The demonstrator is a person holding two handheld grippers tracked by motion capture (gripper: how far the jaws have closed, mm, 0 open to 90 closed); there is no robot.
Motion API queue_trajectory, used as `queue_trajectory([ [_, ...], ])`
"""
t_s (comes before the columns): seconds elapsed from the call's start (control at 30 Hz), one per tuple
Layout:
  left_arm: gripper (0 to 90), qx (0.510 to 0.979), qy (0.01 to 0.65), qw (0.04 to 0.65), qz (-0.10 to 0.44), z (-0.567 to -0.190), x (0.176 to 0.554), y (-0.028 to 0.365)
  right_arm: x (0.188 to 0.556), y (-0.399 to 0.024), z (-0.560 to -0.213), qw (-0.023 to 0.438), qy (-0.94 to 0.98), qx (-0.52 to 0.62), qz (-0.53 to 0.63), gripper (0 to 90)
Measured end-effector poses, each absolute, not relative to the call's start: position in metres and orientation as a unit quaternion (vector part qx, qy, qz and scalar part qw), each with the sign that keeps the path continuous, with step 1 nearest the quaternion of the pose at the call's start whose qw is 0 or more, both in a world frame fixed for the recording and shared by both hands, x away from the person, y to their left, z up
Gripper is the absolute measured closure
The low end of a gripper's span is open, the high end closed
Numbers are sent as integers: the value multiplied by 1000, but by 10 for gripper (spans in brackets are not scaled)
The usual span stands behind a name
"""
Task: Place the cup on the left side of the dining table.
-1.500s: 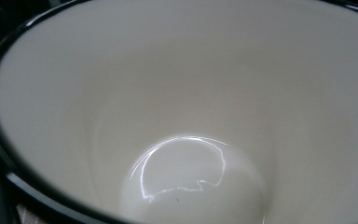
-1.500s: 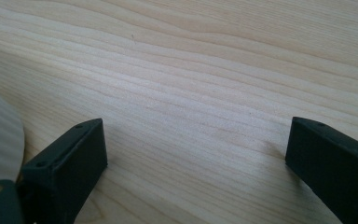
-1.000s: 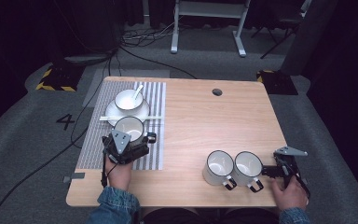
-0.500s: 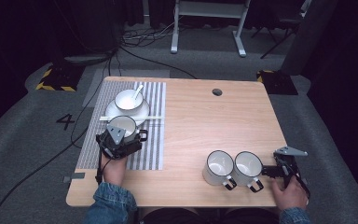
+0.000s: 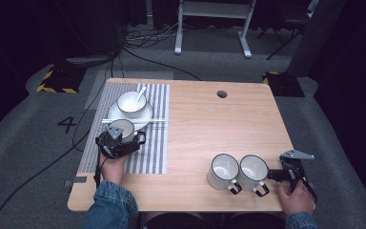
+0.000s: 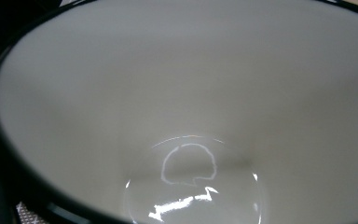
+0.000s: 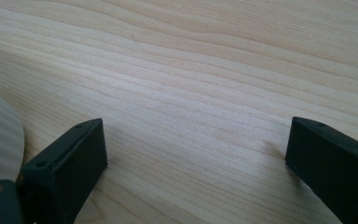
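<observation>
table [image 5: 195,129]: light wood, with a small round hole [image 5: 222,94] near its far edge.
mat [image 5: 152,152]: striped grey and white, laid along the left side of the table.
bowl [image 5: 132,102]: white with a dark rim, on a white plate [image 5: 145,116] at the far part of the mat; a white spoon [image 5: 140,93] leans in it.
chopsticks [image 5: 155,120]: a pale pair lying across the mat just in front of the plate.
left cup [image 5: 124,126]: white with a dark rim, on the mat near the plate, its handle pointing to the right; its white inside spreads across the left gripper view [image 6: 182,116].
left gripper [image 5: 116,143]: in the person's left hand [image 5: 113,167], right against the near side of the left cup; whether its fingers are apart or clamped on the cup, cannot tell.
pair of cups [image 5: 225,169]: two white cups side by side and touching on the near right of the table, handles pointing toward the person.
right gripper [image 5: 275,174]: in the right hand [image 5: 295,198], low at the table's near right edge, just right of the pair of cups; fingers [image 7: 70,161] wide apart with bare wood between them, holding nothing.
floor [image 5: 219,57]: grey carpet with cables beyond the table.
</observation>
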State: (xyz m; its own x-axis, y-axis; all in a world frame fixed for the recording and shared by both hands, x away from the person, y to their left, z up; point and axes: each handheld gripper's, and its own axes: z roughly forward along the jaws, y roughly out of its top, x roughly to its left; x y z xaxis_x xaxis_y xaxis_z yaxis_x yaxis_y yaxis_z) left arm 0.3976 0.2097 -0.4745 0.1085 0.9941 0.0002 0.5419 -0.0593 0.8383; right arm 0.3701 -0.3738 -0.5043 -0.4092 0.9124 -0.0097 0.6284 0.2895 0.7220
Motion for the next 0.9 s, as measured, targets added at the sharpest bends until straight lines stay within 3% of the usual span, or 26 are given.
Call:
queue_trajectory([
  [0.9, 26, 693, 575, 326, 290, -482, 393, 203, 370, -374, -504, 217, 773, 498, 327, 55],
])
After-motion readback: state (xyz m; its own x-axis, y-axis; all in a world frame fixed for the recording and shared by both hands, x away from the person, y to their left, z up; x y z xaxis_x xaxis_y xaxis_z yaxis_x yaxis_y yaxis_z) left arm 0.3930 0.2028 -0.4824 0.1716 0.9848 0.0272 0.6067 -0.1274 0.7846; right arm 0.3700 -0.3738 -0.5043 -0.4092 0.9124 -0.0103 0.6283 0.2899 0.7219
